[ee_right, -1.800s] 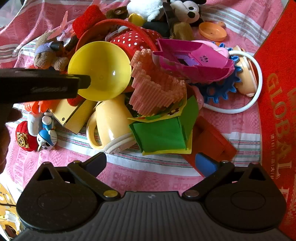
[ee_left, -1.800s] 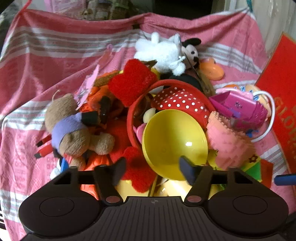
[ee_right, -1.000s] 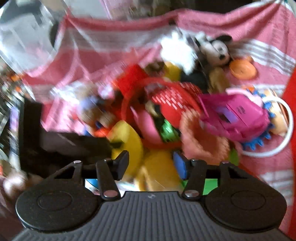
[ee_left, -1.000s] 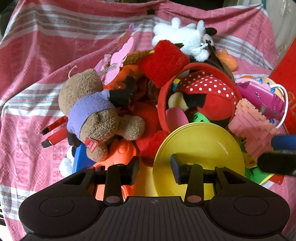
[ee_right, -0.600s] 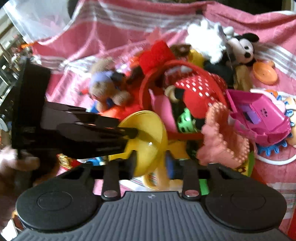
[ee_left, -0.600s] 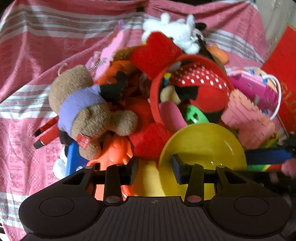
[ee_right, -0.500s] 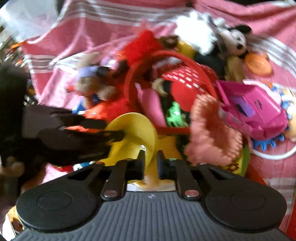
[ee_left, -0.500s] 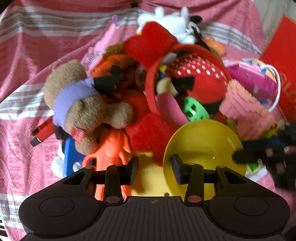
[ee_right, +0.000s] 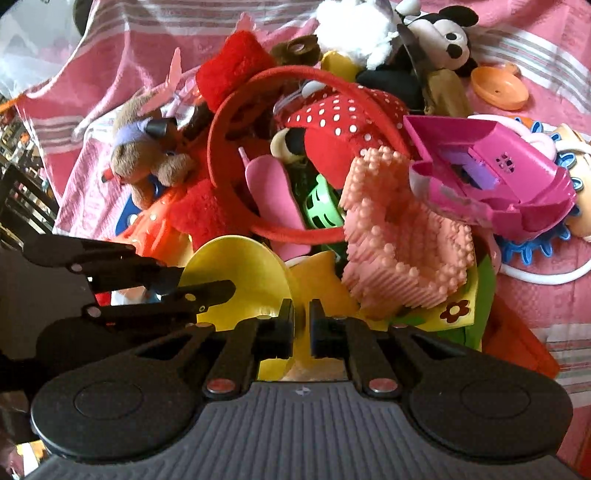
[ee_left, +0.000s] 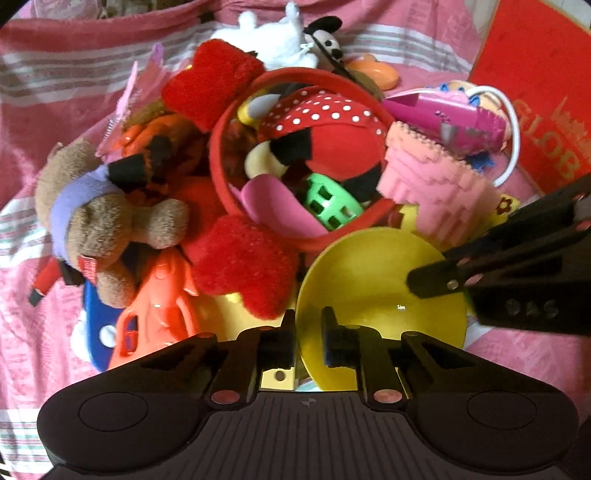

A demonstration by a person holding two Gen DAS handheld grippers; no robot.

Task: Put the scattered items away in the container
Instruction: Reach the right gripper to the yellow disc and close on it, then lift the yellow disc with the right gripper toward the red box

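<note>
We pinch the round yellow plastic bowl (ee_left: pixel 380 284) from two sides; our left gripper (ee_left: pixel 308 328) clamps its near rim, our right gripper (ee_right: pixel 301 321) clamps its opposite edge; the bowl stands tilted just before the round red fabric basket (ee_left: pixel 218 173) filled with toys.

A home, by the look of it, likely a child's play spot. A pink striped cloth (ee_left: pixel 55 85) is spread under a heap of toys: a brown teddy bear (ee_left: pixel 99 218), a mouse plush (ee_right: pixel 448 35), a white plush (ee_left: pixel 273 37), and a red round basket (ee_left: pixel 295 236) stuffed with more toys.
</note>
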